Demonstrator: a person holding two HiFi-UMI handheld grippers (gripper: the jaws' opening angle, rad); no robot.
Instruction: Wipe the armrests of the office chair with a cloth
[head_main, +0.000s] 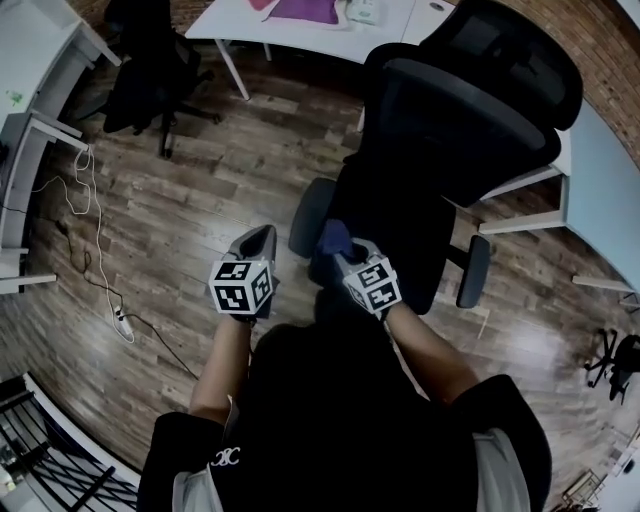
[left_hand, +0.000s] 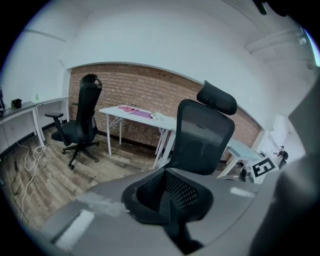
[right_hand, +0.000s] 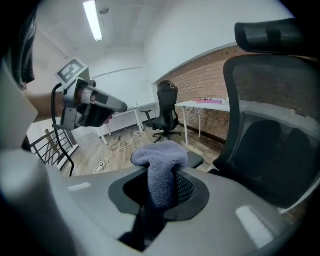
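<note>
The black office chair (head_main: 455, 140) stands in front of me, its left armrest (head_main: 308, 216) and right armrest (head_main: 473, 270) showing in the head view. My right gripper (head_main: 342, 252) is shut on a blue-grey cloth (right_hand: 159, 167), bunched above the jaws and held just over the left armrest (right_hand: 196, 160). To the left of that armrest my left gripper (head_main: 263, 238) hangs over the floor, jaws shut with nothing in them. The left gripper view shows the chair's back (left_hand: 205, 135) beyond its closed jaws. The right gripper view has the left gripper (right_hand: 92, 106) at its left.
A second black chair (head_main: 150, 60) stands at the back left by a white desk (head_main: 30, 60). A white table (head_main: 300, 25) with pink items is behind the chair, a pale desk (head_main: 600, 190) at the right. Cables (head_main: 95, 250) lie on the wooden floor.
</note>
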